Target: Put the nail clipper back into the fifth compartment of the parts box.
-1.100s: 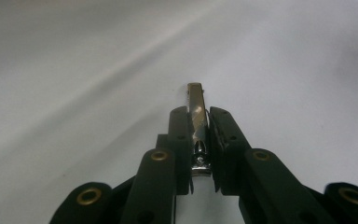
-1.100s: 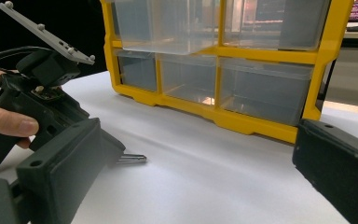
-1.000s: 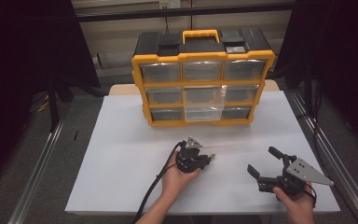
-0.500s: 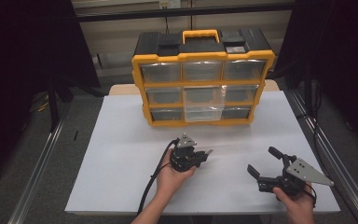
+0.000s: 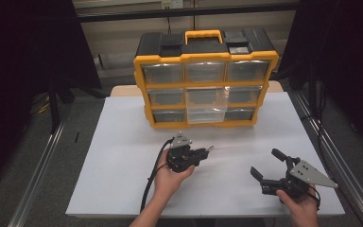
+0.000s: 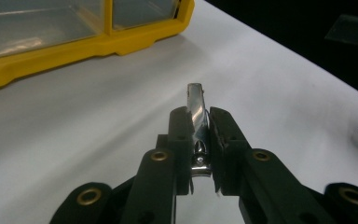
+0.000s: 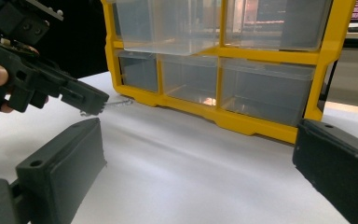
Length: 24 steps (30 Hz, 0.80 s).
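A small metal nail clipper [image 6: 196, 107] is clamped between the jaws of my left gripper [image 6: 198, 119], with its tip poking out past them. In the high view the left gripper [image 5: 202, 154] hovers over the middle of the white table, in front of the organizer, and the nail clipper [image 5: 210, 149] points right. My right gripper [image 5: 266, 162] sits at the front right, open and with nothing in it. In the right gripper view its jaws [image 7: 196, 163] stand wide apart, and the left gripper [image 7: 91, 100] shows at upper left holding the nail clipper [image 7: 120, 101].
A yellow and black drawer organizer [image 5: 203, 58] with clear drawers stands at the back of the white table [image 5: 123, 142]. Its bottom-middle drawer [image 5: 205, 114] is pulled out a little. Metal rails [image 5: 38, 170] run along both table sides.
My left gripper has drifted slightly away from me toward the organizer, still holding the nail clipper. The right gripper has stayed in place.
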Each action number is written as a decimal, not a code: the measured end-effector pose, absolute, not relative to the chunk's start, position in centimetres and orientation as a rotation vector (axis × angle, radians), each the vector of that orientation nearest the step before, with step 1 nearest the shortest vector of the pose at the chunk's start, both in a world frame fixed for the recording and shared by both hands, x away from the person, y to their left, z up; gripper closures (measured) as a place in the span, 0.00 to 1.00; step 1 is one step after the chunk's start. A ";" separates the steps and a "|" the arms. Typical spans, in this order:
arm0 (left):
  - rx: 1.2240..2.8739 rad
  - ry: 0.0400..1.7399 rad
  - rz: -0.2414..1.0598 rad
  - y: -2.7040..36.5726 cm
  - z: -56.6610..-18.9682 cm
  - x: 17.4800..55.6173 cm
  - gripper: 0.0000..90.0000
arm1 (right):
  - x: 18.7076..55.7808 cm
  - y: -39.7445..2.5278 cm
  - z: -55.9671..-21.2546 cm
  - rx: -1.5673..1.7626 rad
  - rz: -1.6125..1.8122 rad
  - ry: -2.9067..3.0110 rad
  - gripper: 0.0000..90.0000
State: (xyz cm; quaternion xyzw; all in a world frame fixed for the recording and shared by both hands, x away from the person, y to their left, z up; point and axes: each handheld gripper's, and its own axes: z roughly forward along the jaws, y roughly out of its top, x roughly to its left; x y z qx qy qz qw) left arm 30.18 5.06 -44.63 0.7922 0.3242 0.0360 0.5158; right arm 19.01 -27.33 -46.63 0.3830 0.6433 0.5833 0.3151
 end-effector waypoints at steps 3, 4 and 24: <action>1.876 0.783 0.084 5.4 -44.2 30.3 0.89 | 19.0 -27.3 -46.7 1.012 1.540 1.689 0.02; 1.863 0.796 0.088 5.4 -44.1 30.2 0.89 | 19.0 -27.3 -46.6 1.015 1.537 1.691 0.02; 1.782 0.738 0.095 6.5 -39.9 30.7 0.89 | 19.1 -27.2 -46.7 1.013 1.536 1.698 0.02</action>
